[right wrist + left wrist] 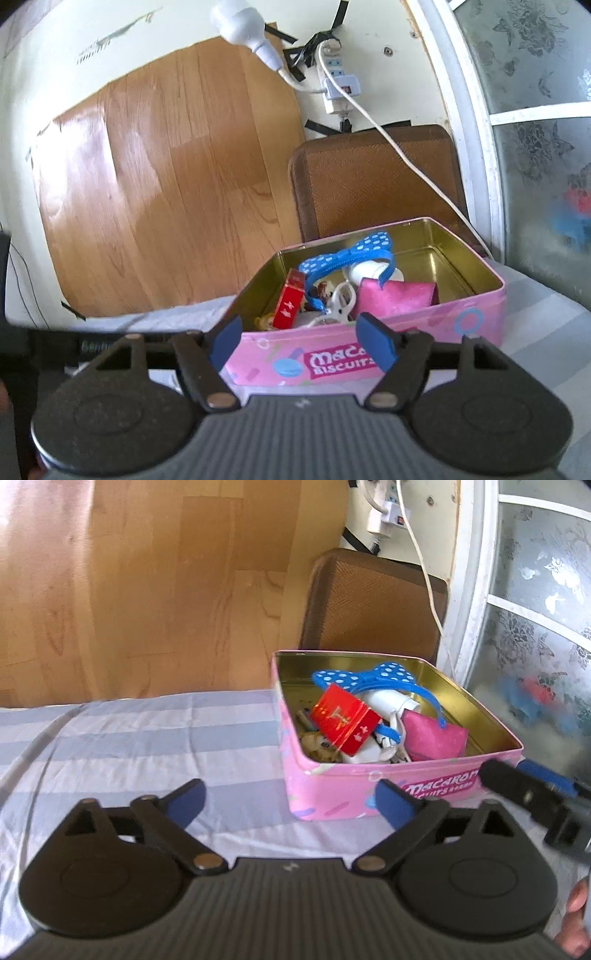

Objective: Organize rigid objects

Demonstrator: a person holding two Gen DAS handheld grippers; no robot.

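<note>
A pink biscuit tin (332,790) with a gold inside stands open on the striped bedsheet. It holds a red box (343,718), a blue polka-dot bow headband (369,677), a pink pouch (432,734), white plastic pieces and small toys. My left gripper (291,801) is open and empty, low over the sheet at the tin's near left corner. My right gripper (301,345) is open and empty, just in front of the tin's (406,332) near wall; part of it shows in the left wrist view (532,794).
A brown woven chair back (373,602) stands behind the tin. A wooden panel (147,590) leans on the wall. A power strip with a white cable (340,85) hangs above. A frosted glass door (535,609) is on the right.
</note>
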